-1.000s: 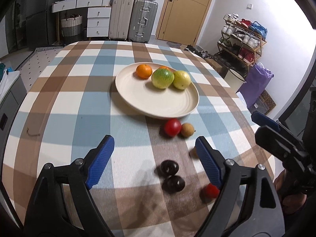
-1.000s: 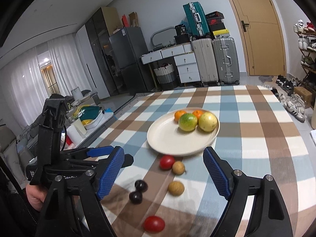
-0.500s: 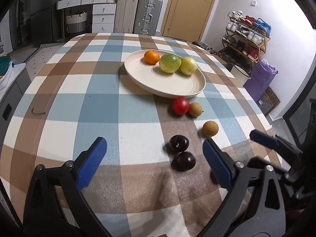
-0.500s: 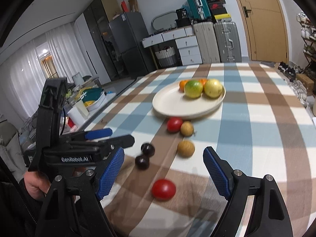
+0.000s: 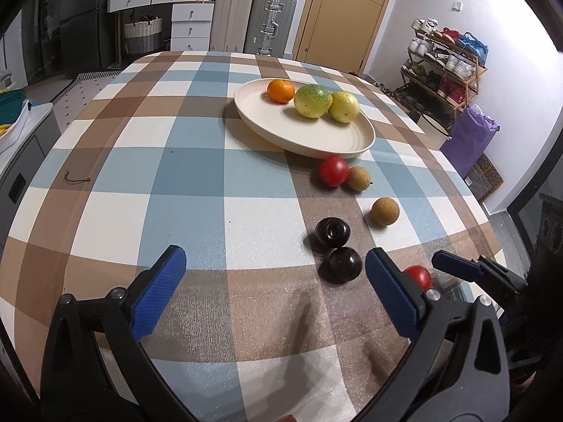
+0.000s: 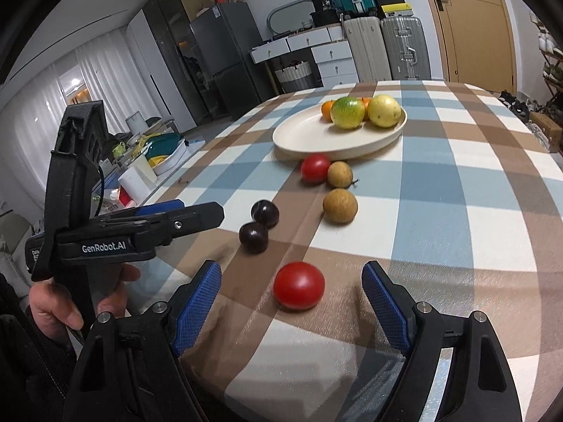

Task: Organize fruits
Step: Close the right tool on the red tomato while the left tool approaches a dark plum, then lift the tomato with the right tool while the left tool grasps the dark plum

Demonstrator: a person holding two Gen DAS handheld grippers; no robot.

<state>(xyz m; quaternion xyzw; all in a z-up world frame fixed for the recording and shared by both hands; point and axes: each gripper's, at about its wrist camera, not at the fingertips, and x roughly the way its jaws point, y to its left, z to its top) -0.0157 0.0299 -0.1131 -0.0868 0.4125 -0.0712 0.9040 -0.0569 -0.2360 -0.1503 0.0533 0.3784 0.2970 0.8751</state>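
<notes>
A cream plate (image 5: 337, 140) holds an orange (image 5: 280, 90), a green fruit (image 5: 312, 101) and a yellow fruit (image 5: 343, 106). On the checked cloth before it lie a red tomato (image 5: 333, 171), two brown longans (image 5: 359, 178) and two dark plums (image 5: 345, 264). My left gripper (image 5: 276, 263) hovers just left of the plums with its jaws opening and nothing between them. My right gripper (image 6: 292, 274) is open. A second red tomato (image 6: 299, 285) lies between its fingers, untouched. The left gripper (image 6: 197, 216) shows in the right wrist view beside the plums (image 6: 253, 237).
A hand (image 6: 52, 302) holds the left gripper's handle. A bit of brown string (image 5: 75, 178) lies on the cloth at the left. Beyond the table stand suitcases (image 5: 269, 23), white drawers (image 5: 191, 24) and a shoe rack (image 5: 447, 66). The table's right edge runs close by.
Both grippers have sunk toward the table and come nearer the loose fruit. The left jaws have spread wider. The near red tomato now sits between the right fingers.
</notes>
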